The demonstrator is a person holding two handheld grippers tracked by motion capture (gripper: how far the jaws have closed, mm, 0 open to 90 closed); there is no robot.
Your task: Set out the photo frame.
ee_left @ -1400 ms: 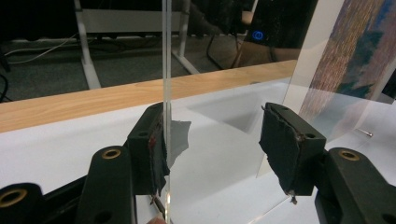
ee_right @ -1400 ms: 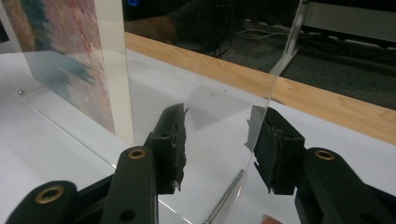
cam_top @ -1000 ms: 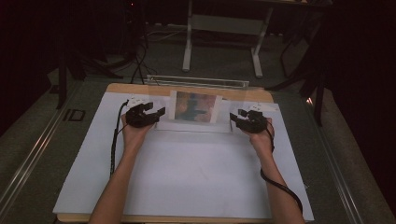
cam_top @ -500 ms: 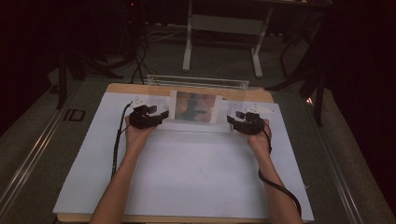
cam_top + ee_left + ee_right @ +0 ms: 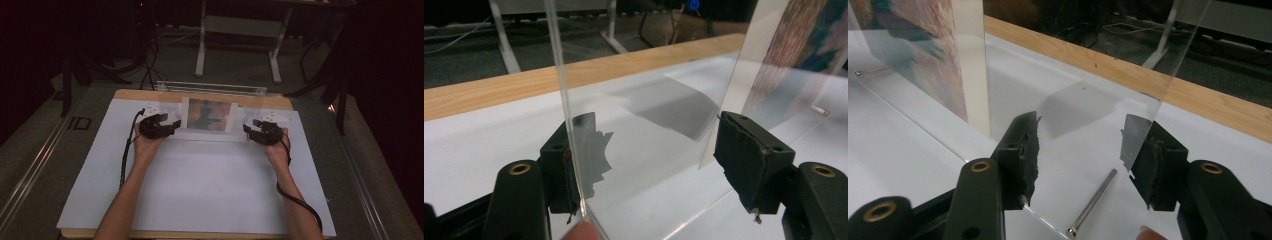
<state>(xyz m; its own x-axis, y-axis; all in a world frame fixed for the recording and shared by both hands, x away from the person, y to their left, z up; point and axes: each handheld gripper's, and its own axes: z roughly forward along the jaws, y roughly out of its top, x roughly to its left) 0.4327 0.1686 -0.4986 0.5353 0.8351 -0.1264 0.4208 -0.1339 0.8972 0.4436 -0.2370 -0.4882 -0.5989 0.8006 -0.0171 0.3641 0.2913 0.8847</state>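
High view: a clear frame (image 5: 210, 116) with a picture (image 5: 209, 114) in it stands upright near the far edge of the desk (image 5: 200, 200). The left hand-held gripper (image 5: 170, 127) is at its left end and the right hand-held gripper (image 5: 250, 131) at its right end. My guess is we're at the "get a grip on both ends" step, with nothing clamped yet. A second clear strip (image 5: 210, 88) lies along the far edge behind it, well clear of the hands.

Left gripper view: the jaws are wide apart around the frame's clear end. The edge sits right against one pad (image 5: 566, 172); the other pad is well off it. So it's not pinched.

Right gripper view: same deal. The jaws are apart and have just been opening. The clear edge runs between them close to one pad, and I can't tell if it touches. A small metal pin (image 5: 1093, 202) lies on the desk right under the jaws.

Next move, I reckon: close both evenly on the clear ends, gently, since the panel looks slippery and could tip. Watch the pin, which could get nudged.
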